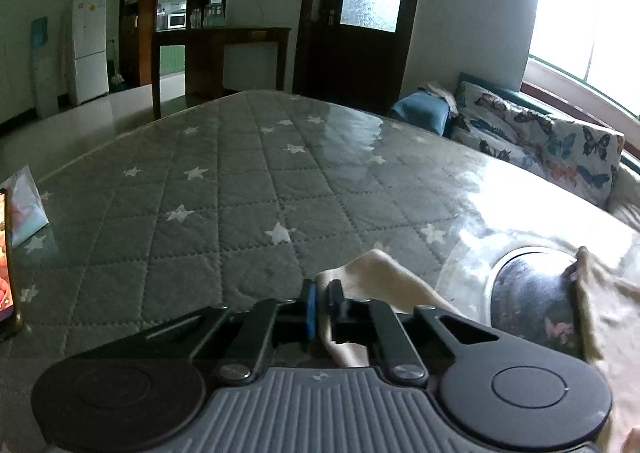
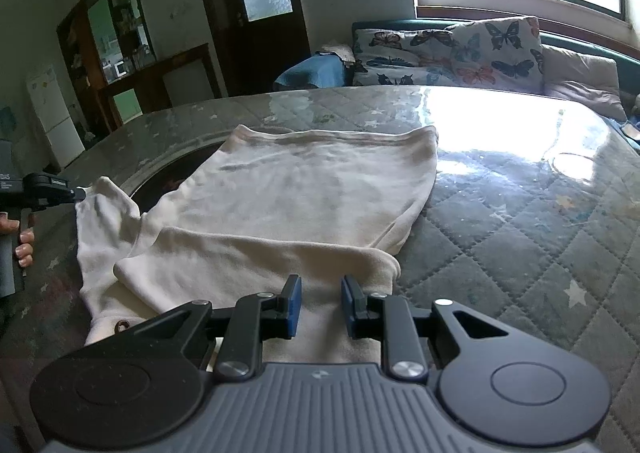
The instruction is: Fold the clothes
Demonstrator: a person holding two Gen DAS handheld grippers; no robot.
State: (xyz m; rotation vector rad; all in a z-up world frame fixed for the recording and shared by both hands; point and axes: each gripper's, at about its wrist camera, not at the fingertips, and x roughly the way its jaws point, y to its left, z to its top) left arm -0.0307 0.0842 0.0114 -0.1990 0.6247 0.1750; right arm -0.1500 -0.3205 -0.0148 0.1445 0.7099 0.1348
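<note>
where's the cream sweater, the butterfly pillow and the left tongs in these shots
cream sweater (image 2: 304, 193): right wrist view, middle of its flat body.
butterfly pillow (image 2: 496, 49): right wrist view, centre of its printed front.
left tongs (image 1: 323, 305): left wrist view, between the tips, shut on the sweater's edge.

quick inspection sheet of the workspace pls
surface: quilted grey star-print cover under a glossy clear sheet; a dark round inset partly under the garment
job's things: cream garment laid flat, near edge folded over
clutter: phone standing at the left edge, a packet behind it
grippers: left gripper shut on the garment's sleeve; right gripper open over the folded edge
cables: nothing seen
surroundings: butterfly cushions, window, dark door, white fridge
</note>
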